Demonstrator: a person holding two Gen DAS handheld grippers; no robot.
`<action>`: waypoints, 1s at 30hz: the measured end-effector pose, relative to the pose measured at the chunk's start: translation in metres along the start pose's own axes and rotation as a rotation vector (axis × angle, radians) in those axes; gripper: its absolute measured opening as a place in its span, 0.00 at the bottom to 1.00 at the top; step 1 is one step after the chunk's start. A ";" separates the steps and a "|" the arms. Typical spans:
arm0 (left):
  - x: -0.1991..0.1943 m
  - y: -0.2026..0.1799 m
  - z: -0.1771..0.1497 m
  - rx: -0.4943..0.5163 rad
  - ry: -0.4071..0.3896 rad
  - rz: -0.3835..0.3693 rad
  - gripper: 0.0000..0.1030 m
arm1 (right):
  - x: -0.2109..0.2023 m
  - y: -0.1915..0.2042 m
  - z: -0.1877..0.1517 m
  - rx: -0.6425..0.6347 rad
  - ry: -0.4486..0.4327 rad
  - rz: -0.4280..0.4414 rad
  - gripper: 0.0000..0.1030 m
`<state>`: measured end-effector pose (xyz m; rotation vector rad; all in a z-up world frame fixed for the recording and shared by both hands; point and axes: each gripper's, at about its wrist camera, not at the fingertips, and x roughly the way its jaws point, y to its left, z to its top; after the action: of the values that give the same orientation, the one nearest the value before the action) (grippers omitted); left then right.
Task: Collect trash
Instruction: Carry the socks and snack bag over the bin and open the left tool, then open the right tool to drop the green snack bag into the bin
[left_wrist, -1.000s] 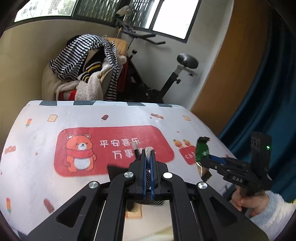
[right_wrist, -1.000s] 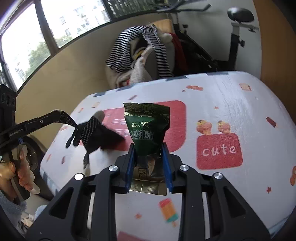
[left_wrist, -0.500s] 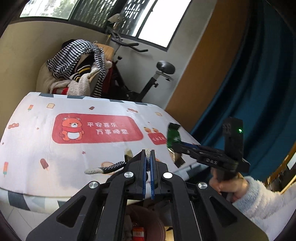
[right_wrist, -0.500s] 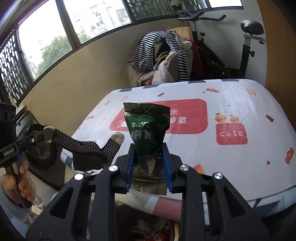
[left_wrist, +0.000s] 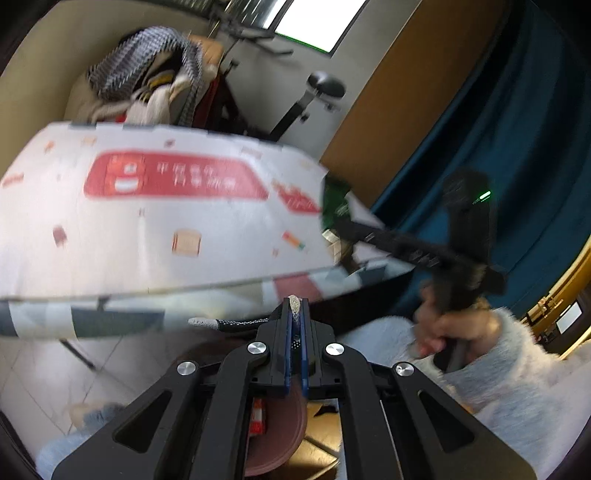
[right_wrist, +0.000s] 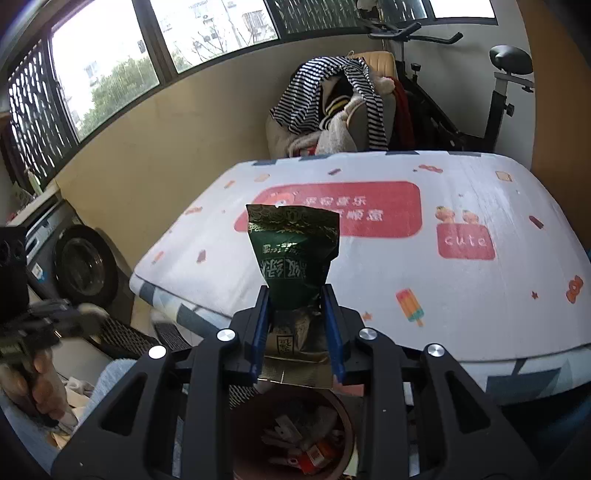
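Note:
My left gripper (left_wrist: 294, 305) is shut on a black dotted sock (left_wrist: 236, 323) whose white toe hangs out to the left. It hovers past the table's near edge, above a reddish-brown trash bin (left_wrist: 284, 432) on the floor. My right gripper (right_wrist: 295, 295) is shut on a green snack packet (right_wrist: 293, 251) that stands upright between the blue pads. The trash bin (right_wrist: 334, 400) lies just below it, with several scraps inside. In the left wrist view the right gripper (left_wrist: 334, 221) and its packet (left_wrist: 334, 197) show at the table's right corner. The left gripper (right_wrist: 44, 319) shows blurred at the far left of the right wrist view.
The table (right_wrist: 461, 302) wears a white cloth with a red banner and small prints. Behind it stand a chair piled with striped clothes (right_wrist: 332, 103) and an exercise bike (right_wrist: 498, 85). A washing machine (right_wrist: 81, 266) is at the left, a blue curtain (left_wrist: 517, 129) at the right.
Both grippers have drawn back off the table top to beyond its near edge, still gripping the sock and the packet. The bin has come into view beneath them. The left one has sunk.

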<state>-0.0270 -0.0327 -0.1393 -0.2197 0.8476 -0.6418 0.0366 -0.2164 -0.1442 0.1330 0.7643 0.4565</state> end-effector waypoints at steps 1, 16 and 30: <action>0.007 0.004 -0.005 -0.006 0.019 0.005 0.04 | 0.001 -0.001 -0.002 0.001 0.002 -0.001 0.30; 0.012 0.027 -0.015 0.001 0.001 0.208 0.87 | 0.024 -0.010 -0.048 0.012 0.151 0.006 0.30; -0.027 0.038 -0.013 0.006 -0.096 0.407 0.94 | 0.055 0.010 -0.086 -0.050 0.306 0.051 0.31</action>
<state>-0.0331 0.0147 -0.1466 -0.0673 0.7688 -0.2503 0.0081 -0.1867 -0.2384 0.0359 1.0502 0.5509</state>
